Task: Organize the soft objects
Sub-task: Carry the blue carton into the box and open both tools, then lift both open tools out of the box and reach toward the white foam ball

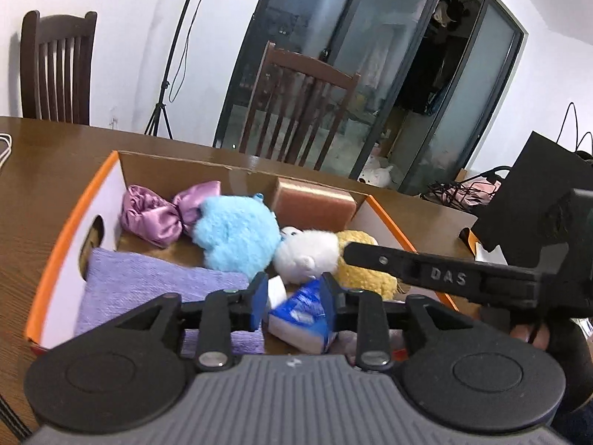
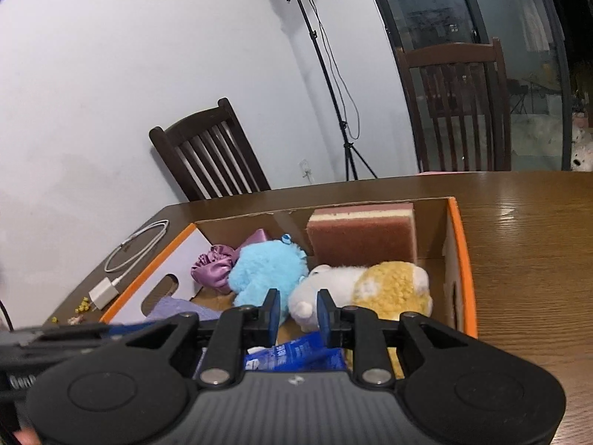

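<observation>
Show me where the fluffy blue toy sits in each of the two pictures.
Left wrist view: the blue toy lies mid-frame in the box, right of the purple satin bow.
Right wrist view: the blue toy lies centre-left, again beside the bow.
Shared landmark: the pink sponge standing against the box's far wall.

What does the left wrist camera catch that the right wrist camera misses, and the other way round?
Only the left wrist view shows the black paper bag on the table and most of the purple towel. Only the right wrist view shows the white charger with its coiled cable beside the box. Both show the orange-edged cardboard box, the blue plush, the white and yellow plush, the satin bow, the sponge and the blue tissue pack.
</observation>
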